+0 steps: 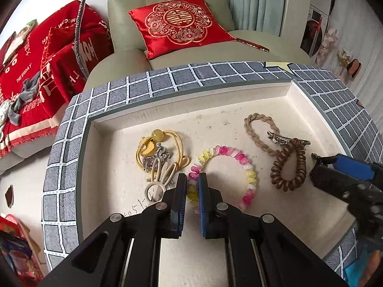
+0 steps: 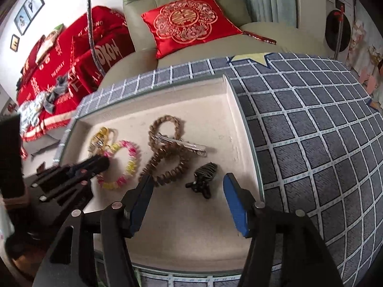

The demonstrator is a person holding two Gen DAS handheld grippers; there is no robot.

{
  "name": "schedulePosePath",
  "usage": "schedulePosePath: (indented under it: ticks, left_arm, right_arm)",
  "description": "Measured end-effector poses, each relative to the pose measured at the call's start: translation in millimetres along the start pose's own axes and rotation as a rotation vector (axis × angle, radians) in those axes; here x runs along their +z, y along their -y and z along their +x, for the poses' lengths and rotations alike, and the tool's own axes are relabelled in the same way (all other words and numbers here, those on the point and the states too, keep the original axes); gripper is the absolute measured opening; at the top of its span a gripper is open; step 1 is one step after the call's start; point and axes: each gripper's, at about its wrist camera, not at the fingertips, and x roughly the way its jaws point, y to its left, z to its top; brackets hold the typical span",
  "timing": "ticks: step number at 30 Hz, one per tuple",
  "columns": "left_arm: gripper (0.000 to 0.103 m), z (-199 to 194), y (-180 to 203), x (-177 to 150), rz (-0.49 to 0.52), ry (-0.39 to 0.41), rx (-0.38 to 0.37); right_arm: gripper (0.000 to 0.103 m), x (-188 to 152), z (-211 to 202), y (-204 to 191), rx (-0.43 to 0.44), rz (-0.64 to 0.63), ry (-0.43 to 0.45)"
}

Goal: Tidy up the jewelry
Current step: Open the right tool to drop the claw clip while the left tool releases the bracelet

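a grey checked cloth (image 1: pixel 153 81) covers the surface around a shallow cream tray (image 1: pixel 239 100), and behind it stands a pale green armchair (image 1: pixel 124 12) with a red embroidered cushion (image 1: pixel 179 24); red bedding (image 1: pixel 36 55) lies off to the left. inside the tray, a pink, white and yellow spiral hair tie (image 1: pixel 239 160) sits at the middle, with the left gripper (image 1: pixel 192 179) nearly pressed together around its near-left coils, the blue pads touching or almost touching them; whether they truly grip is hard to tell. crowding that side is a tangle of a yellow elastic with a bead (image 1: pixel 158 135), small metal charms (image 1: pixel 158 157) and a beige rabbit-shaped clip (image 1: pixel 159 181), which lies just beside the left finger. to the right lie a braided tan hair tie (image 1: pixel 258 131), a silver clip (image 1: pixel 284 138) and a brown spiral hair tie (image 1: pixel 290 165), overlapping. the right gripper (image 2: pixel 189 191) is spread wide above a small black claw clip (image 2: pixel 203 177), whose details are blurred. the tray's near edge is cut off by the grippers.
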Motion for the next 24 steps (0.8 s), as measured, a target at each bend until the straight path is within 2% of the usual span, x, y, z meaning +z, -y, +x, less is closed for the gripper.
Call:
schedulePosePath:
  ticks: [3, 11, 24]
  left_arm:
    - [0.024, -3.0, 1.3, -1.5, 0.01, 0.011, 0.007]
    - [0.024, -19.4, -2.8, -1.4, -0.003, 0.094, 0.047]
    - [0.024, -21.8, 1.8, 2.3, 0.01, 0.097, 0.04]
  right_arm:
    - [0.078, 0.9, -10.4, -1.9, 0.024, 0.019, 0.026]
    - [0.079, -3.4, -36.3, 0.0, 0.046, 0.062, 0.074]
    - [0.079, -10.4, -54.5, 6.5, 0.039, 0.078, 0.084]
